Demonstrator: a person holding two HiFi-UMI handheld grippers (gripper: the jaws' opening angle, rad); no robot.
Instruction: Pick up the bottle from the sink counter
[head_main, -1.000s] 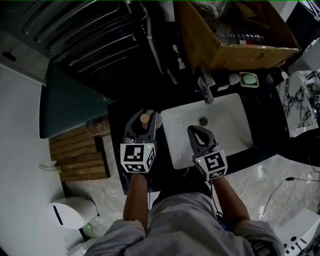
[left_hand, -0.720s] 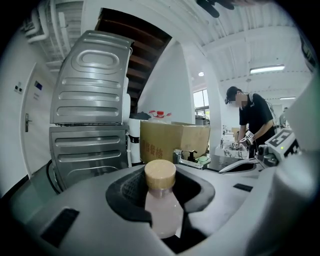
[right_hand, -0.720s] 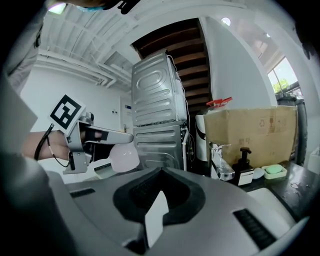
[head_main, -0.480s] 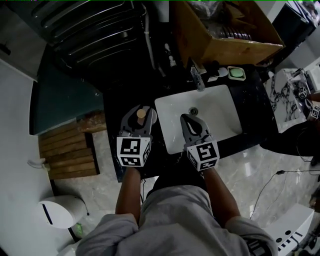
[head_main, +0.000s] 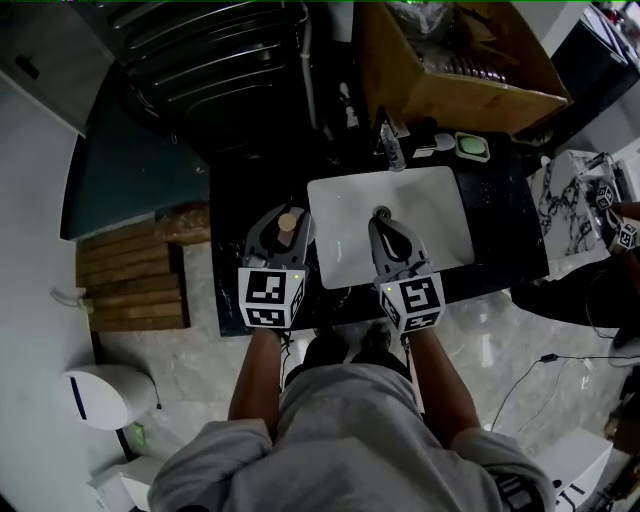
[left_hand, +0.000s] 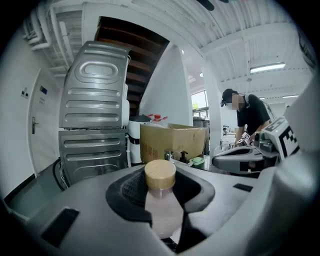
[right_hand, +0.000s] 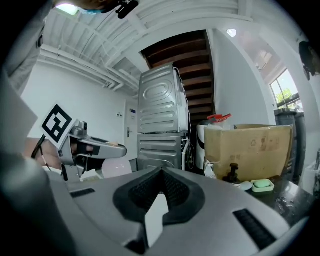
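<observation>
A pale bottle (left_hand: 161, 210) with a round wooden cap (left_hand: 160, 173) stands upright between the jaws of my left gripper (left_hand: 161, 175), which is shut on its neck and shoulder. From above, the cap (head_main: 288, 222) shows inside the left gripper (head_main: 281, 228), over the black counter (head_main: 232, 200) just left of the sink. My right gripper (head_main: 384, 224) hangs over the white sink basin (head_main: 440, 205). Its jaws meet at the tip with nothing between them (right_hand: 161, 172). The right gripper view shows the left gripper (right_hand: 92, 149) off to the left.
A faucet (head_main: 390, 150) stands behind the basin, with a green soap dish (head_main: 473, 146) and an open cardboard box (head_main: 450, 70) beyond it. Stacked metal appliances (head_main: 220, 60) fill the far left. Wooden slats (head_main: 135, 290) lie on the floor. A person (left_hand: 247, 117) stands at the right.
Both grippers have risen a little and drawn back toward the counter's front edge. The bottle stays in the left gripper; the right stays shut and empty.
</observation>
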